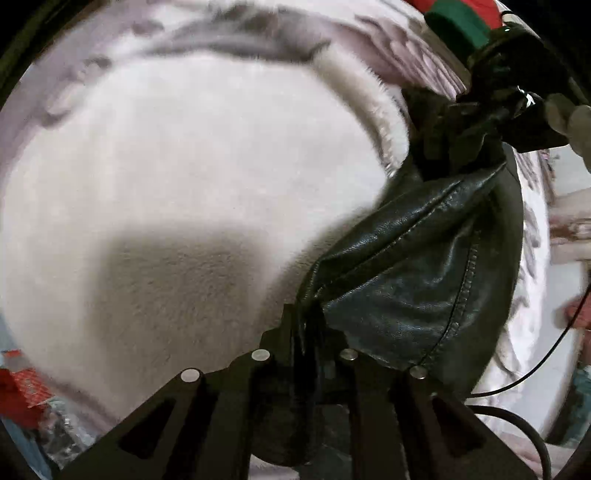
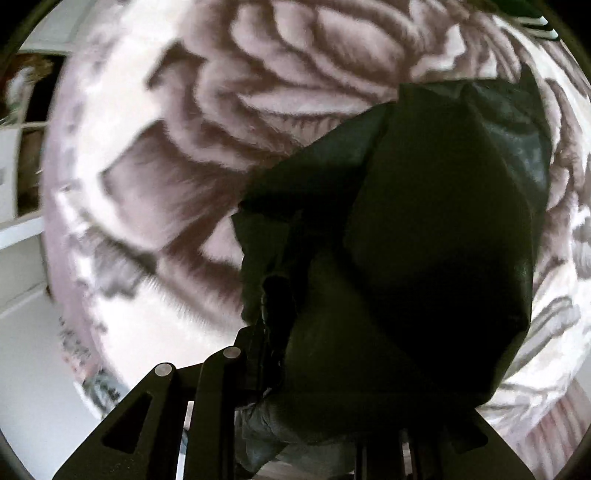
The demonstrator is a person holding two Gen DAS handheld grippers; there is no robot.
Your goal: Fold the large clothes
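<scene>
A black leather garment [image 1: 413, 266] with stitched seams hangs stretched between both grippers above a fluffy white blanket [image 1: 155, 177]. My left gripper [image 1: 306, 325] is shut on one edge of the garment. In the left wrist view the right gripper [image 1: 461, 147] shows at upper right, clamped on the other end. In the right wrist view the garment [image 2: 424, 240] fills the centre and right and drapes over my right gripper [image 2: 269, 314], which is shut on a fold of it; its right finger is hidden by the leather.
The blanket has a grey-and-pink floral pattern [image 2: 258, 74] and covers a bed. A red and green item [image 1: 458, 18] lies at the far edge. A black cable [image 1: 535, 365] trails at right. White furniture [image 2: 22, 236] stands at left.
</scene>
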